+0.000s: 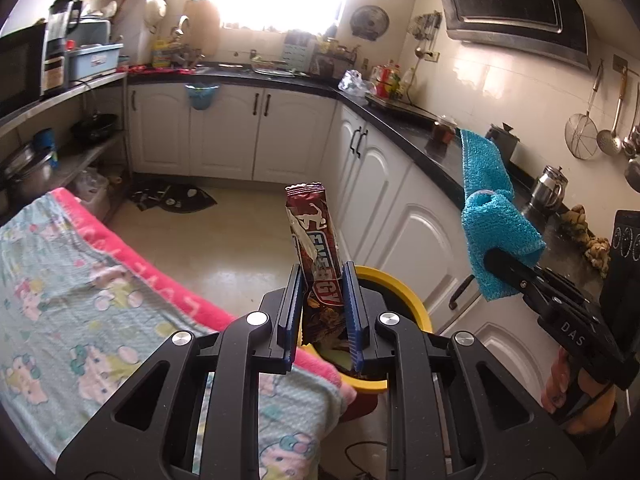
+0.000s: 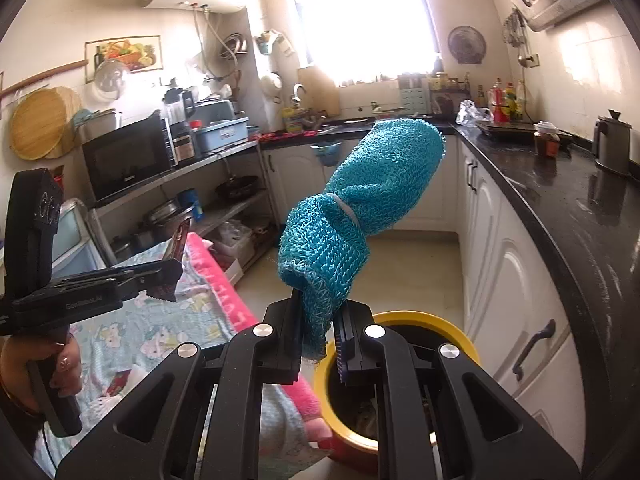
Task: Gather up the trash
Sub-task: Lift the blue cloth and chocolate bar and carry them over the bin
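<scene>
A brown energy bar wrapper (image 1: 314, 232) stands upright between the blue pads of my left gripper (image 1: 322, 276), which is shut on its lower half. Just behind and below it sits a bin with a yellow rim (image 1: 404, 288), with scraps inside. My right gripper (image 2: 320, 308) is shut on the lower edge of a blue knitted cloth (image 2: 372, 184) that bulges upward, above the bin's yellow rim (image 2: 440, 320). In the left wrist view the right gripper (image 1: 490, 258) and blue cloth (image 1: 488, 200) show at the right. The right wrist view shows the left gripper (image 2: 170, 276) with the wrapper (image 2: 178, 242) at the left.
A table under a pink-edged patterned towel (image 1: 80, 280) lies to the left, close against the bin. White cabinets (image 1: 412, 232) under a black counter (image 2: 560, 192) run along the right. A metal rack with a microwave (image 2: 128, 156) and pots stands at the left. Tiled floor (image 1: 224, 232) lies ahead.
</scene>
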Tool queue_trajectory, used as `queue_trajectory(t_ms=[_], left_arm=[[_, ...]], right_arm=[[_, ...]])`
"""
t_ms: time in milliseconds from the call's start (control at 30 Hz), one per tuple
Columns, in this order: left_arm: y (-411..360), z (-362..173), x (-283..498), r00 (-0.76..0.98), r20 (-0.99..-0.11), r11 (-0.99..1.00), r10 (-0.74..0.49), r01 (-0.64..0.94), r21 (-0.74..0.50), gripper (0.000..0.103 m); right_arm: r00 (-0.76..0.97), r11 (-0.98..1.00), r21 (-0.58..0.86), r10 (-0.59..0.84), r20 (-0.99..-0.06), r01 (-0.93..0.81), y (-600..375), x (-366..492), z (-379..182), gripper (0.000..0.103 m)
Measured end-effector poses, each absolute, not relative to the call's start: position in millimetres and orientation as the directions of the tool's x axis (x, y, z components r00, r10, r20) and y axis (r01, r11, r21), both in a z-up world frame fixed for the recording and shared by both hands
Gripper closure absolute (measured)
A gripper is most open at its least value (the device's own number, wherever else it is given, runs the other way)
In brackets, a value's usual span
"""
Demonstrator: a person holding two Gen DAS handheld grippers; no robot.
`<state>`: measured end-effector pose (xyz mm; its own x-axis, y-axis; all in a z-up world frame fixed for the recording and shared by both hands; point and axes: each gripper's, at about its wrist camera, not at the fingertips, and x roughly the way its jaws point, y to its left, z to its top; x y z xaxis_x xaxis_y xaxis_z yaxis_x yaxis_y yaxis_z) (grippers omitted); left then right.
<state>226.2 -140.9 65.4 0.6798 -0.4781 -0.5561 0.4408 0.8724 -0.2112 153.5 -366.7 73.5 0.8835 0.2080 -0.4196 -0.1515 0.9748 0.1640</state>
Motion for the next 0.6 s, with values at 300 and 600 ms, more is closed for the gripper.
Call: queue_trajectory(t_ms=[300, 600], left_arm=[[-183, 48, 262, 0.622, -0.599, 0.850, -0.505, 0.480, -0.218, 0.089], [-215, 24, 289, 0.575, -0.651, 0.844, -0.496, 0.495, -0.205, 0.089]], right_arm=[[0.874, 0.983, 0.168, 0.144, -0.464, -0.073, -390, 166, 55, 0.090], [0.844, 0.985, 0.175, 0.095, -0.528, -0.001, -411, 183, 23, 0.090]])
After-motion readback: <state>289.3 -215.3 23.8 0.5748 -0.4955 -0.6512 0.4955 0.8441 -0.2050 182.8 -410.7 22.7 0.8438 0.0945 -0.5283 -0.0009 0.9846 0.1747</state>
